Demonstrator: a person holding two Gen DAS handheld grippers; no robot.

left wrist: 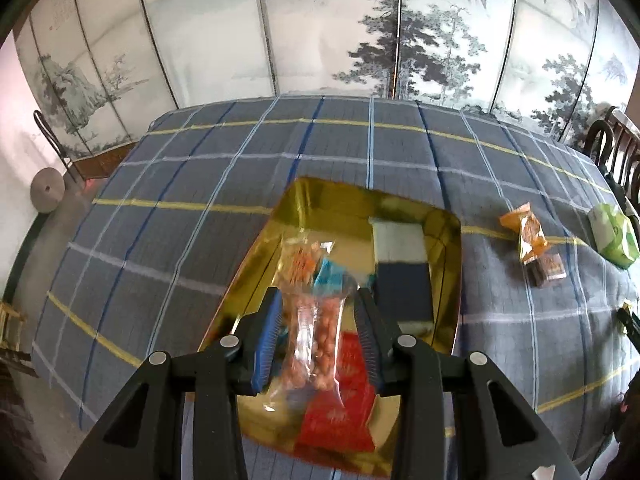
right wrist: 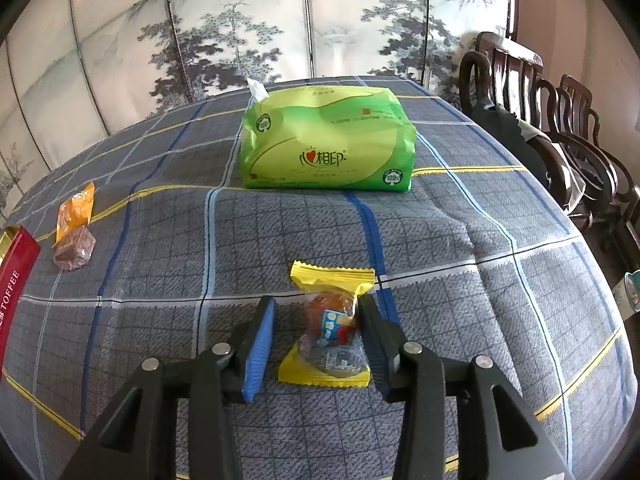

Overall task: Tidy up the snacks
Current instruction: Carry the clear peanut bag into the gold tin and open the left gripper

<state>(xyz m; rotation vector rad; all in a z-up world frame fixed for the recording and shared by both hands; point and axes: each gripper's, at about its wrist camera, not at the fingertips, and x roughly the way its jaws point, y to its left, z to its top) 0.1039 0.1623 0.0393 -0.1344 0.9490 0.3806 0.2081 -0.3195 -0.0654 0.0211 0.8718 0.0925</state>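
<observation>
My left gripper [left wrist: 316,308] hangs over the gold tin tray [left wrist: 444,240] with a clear peanut packet [left wrist: 314,320] between its open jaws; the packet looks blurred and the pads do not clearly press it. A red packet [left wrist: 340,412] and a blue-wrapped snack [left wrist: 332,276] lie in the tray. My right gripper [right wrist: 316,316] is open around a yellow-edged snack packet [right wrist: 332,332] lying on the plaid tablecloth [right wrist: 160,280]. An orange packet [right wrist: 76,208] and a brown wrapped cube [right wrist: 76,250] lie at the left; they also show in the left wrist view [left wrist: 528,232].
A green tissue pack [right wrist: 328,140] stands behind the yellow packet. The red toffee tin side [right wrist: 16,280] is at the far left. Dark wooden chairs [right wrist: 552,120] line the table's right edge. A painted folding screen [left wrist: 320,28] stands behind the table.
</observation>
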